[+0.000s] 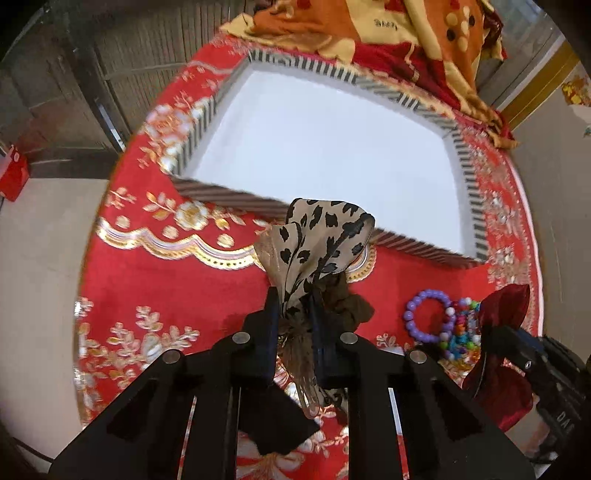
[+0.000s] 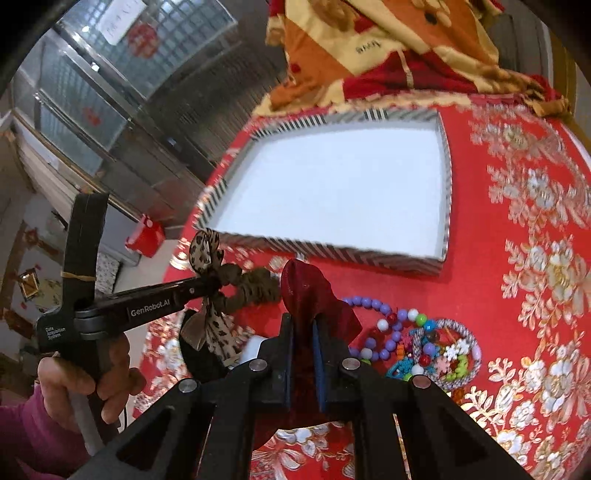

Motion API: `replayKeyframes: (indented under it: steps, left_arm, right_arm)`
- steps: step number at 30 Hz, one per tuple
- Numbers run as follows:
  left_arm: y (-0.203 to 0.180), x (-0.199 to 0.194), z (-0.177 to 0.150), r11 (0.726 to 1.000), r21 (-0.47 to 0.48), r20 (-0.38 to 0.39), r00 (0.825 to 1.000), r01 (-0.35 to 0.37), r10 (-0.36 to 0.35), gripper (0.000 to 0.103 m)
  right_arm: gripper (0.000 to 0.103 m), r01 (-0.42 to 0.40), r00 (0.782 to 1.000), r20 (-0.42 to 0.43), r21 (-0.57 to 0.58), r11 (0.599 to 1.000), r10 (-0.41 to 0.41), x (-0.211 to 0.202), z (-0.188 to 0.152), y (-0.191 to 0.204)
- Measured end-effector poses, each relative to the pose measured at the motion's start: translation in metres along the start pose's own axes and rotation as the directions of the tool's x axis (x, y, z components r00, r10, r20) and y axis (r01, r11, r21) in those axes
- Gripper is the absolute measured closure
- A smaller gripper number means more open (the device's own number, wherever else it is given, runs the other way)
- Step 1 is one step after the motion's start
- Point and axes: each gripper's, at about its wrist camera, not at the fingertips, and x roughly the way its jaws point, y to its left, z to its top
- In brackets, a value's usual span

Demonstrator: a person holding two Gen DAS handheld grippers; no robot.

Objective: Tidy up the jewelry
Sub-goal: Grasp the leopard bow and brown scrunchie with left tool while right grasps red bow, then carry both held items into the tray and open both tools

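Observation:
My left gripper is shut on a leopard-print bow scrunchie and holds it above the red cloth, just short of the near wall of the striped tray. It also shows in the right wrist view, with the scrunchie hanging from it. My right gripper is shut on a dark red velvet bow, lifted above the cloth near the bead pile. The bow shows at the right in the left wrist view. The white tray floor holds nothing.
A purple bead bracelet and several colourful bead bracelets lie on the red embroidered tablecloth. A folded orange and red blanket lies behind the tray. The round table's edge drops off at left.

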Motion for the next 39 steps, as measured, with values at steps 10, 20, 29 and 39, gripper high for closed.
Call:
replayKeyframes:
  steps: [10,20,29,39]
  left_arm:
    - [0.006,-0.051,0.032,1.000,-0.012,0.118,0.993,-0.001,0.002,0.089]
    - [0.019,-0.022,0.099,0.999,-0.037,0.132,0.991,0.002,0.003,0.089]
    - [0.030,0.046,0.122,0.998,-0.054,0.034,0.998,-0.041,0.043,0.089]
    - [0.046,0.072,0.104,0.995,-0.056,-0.062,0.995,-0.084,0.081,0.089]
  right_arm:
    - [0.094,0.047,0.996,0.074,-0.036,0.998,-0.045,-0.015,0.042,0.006]
    - [0.094,0.201,0.978,0.061,-0.030,0.979,-0.199,0.022,0.099,-0.031]
    - [0.094,0.335,0.942,-0.022,-0.053,0.941,-0.336,0.080,0.113,-0.060]
    - [0.094,0.361,0.923,-0.120,-0.063,0.930,-0.366,0.104,0.094,-0.076]
